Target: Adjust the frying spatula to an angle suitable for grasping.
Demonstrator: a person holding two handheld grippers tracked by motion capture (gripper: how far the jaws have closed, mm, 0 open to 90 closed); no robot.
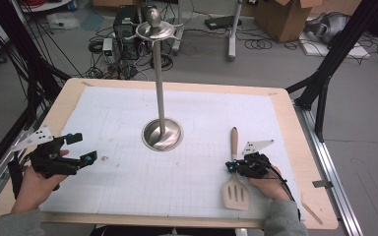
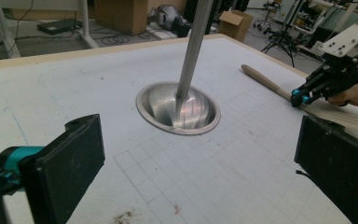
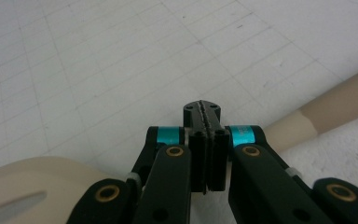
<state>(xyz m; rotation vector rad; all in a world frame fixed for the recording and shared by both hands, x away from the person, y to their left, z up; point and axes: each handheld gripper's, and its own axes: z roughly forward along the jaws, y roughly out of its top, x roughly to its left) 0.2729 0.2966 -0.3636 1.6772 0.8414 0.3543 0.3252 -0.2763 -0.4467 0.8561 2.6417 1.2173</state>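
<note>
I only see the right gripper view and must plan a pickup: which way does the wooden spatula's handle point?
Observer: The spatula lies flat, handle toward the far edge of the table, slotted blade toward the near edge.
Operator: What else is there?
Observer: A metal stand, a tall pole on a round base, at the middle.
Operator: And the other hand?
Observer: The left hand-held gripper is open and empty, at the left.

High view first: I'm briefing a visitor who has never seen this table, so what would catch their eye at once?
The tall metal stand rising from its round dish base at the middle of the gridded mat dominates. Near the right front, a wooden spatula lies flat, with the right tongs shut just above its neck. The left tongs hang open at the mat's left edge, holding nothing.
</note>
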